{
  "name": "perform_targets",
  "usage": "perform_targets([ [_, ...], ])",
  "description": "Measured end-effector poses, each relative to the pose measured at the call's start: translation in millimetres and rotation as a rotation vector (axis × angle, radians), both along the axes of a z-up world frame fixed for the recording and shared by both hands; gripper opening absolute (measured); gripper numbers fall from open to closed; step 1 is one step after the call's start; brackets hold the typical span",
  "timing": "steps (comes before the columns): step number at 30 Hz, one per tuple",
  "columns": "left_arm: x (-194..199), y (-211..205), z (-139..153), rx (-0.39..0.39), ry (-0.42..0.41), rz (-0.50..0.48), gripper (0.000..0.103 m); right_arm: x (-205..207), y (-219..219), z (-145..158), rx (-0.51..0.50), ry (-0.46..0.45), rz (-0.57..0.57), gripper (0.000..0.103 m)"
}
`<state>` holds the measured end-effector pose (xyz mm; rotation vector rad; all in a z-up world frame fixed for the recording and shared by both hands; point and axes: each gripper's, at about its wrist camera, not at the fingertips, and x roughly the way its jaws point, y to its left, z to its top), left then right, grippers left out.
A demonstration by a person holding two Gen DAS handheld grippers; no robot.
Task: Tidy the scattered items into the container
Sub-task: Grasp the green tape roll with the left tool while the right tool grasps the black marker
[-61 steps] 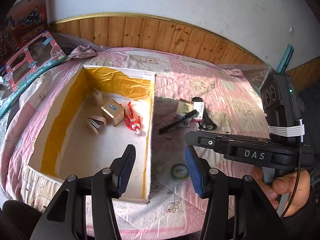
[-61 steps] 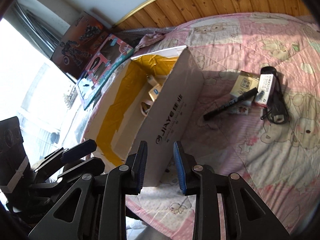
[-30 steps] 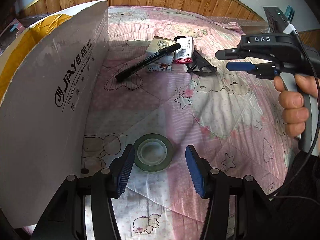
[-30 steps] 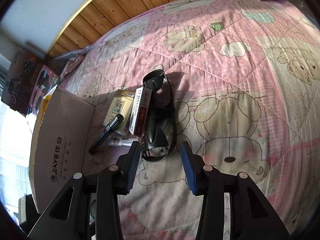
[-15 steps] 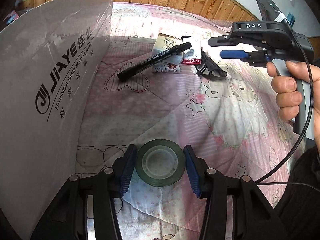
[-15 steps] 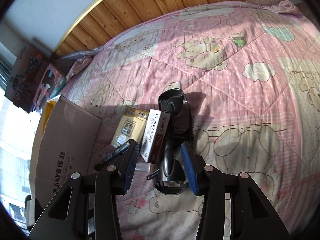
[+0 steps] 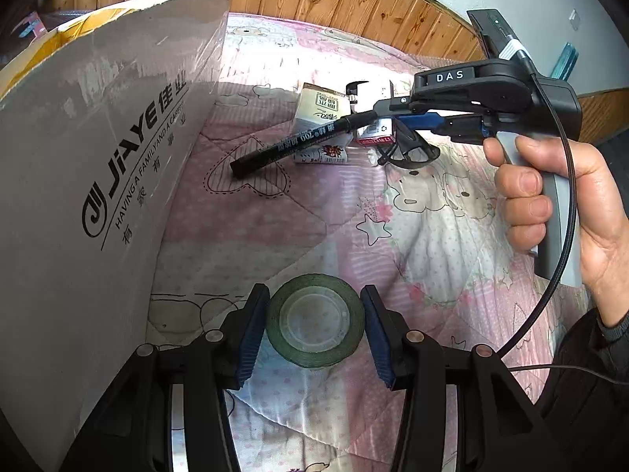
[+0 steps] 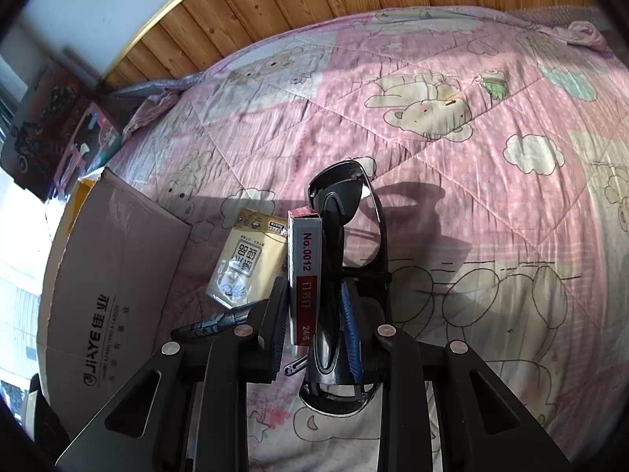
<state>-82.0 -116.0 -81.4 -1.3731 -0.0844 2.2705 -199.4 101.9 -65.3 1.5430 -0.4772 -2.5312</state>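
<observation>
- pink quilt (image 8: pixel 452 126) with bear prints covers the whole surface; all the loose items lie on it.
- cardboard box (image 7: pixel 98 165), printed "jiaye", stands at the left of the left wrist view, its outer wall facing the camera and yellow lining showing at the top edge.
- right gripper (image 8: pixel 314 330), held by a hand (image 7: pixel 558 204), is down over the cluster of items; its pads sit on either side of the staple box (image 8: pixel 304 275) and one arm of the sunglasses (image 8: pixel 346 236), narrowly apart. whether they actually press on these i cannot tell.
- left gripper (image 7: pixel 314 330) is spread around the green tape roll (image 7: pixel 316 320), which lies flat on the quilt just beside the box wall; pads close to the roll's sides, contact unclear.
- black marker (image 7: pixel 295 145) lies slanted across a yellowish packet (image 8: pixel 245 259), its tip toward the box.
</observation>
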Motion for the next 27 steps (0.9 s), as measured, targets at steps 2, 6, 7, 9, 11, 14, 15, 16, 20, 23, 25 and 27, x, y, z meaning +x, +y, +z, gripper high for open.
perform_targets([
  [2,0.6,1.7,2.7,0.008,0.001,0.000,0.049,4.7,-0.3,6.0,0.088,-0.017,0.010,0.027],
  [6,1.6,5.2,1.8,0.006,-0.013,-0.013,0.049,16.2,10.2,9.4,0.192,-0.061,0.040,0.030],
  [7,1.3,6.0,-0.5,0.000,-0.019,-0.011,0.049,17.8,15.8,6.0,0.191,-0.076,0.039,0.031],
  [9,1.0,7.7,-6.3,-0.016,-0.034,-0.010,0.049,22.2,29.9,2.8,0.170,-0.082,-0.005,0.031],
  [11,1.8,7.6,-10.5,-0.029,-0.041,-0.007,0.049,27.7,39.0,8.3,0.148,-0.069,-0.029,0.033],
  [14,1.7,5.9,-11.0,-0.019,-0.039,-0.005,0.049,34.2,43.8,22.9,0.121,-0.018,-0.049,0.033],
  [15,1.3,5.2,-11.4,-0.015,-0.039,-0.004,0.049,35.8,43.7,28.4,0.103,0.010,-0.054,0.036],
  [16,1.0,4.8,-11.5,-0.011,-0.039,-0.003,0.049,38.0,40.2,36.2,0.072,0.055,-0.037,0.035],
  [20,2.7,4.4,-12.0,-0.004,-0.034,-0.003,0.049,37.1,-26.0,34.8,-0.031,0.068,0.311,0.035],
  [23,2.5,3.8,-12.3,0.001,-0.030,-0.003,0.049,37.1,-87.6,1.0,0.151,0.041,0.518,0.040],
  [25,3.4,3.1,-12.5,0.004,-0.029,-0.004,0.049,37.3,-112.3,-17.9,0.273,0.054,0.593,0.044],
  [27,3.5,2.6,-12.9,0.006,-0.029,-0.004,0.049,39.3,-120.0,-32.7,0.324,0.036,0.625,0.047],
])
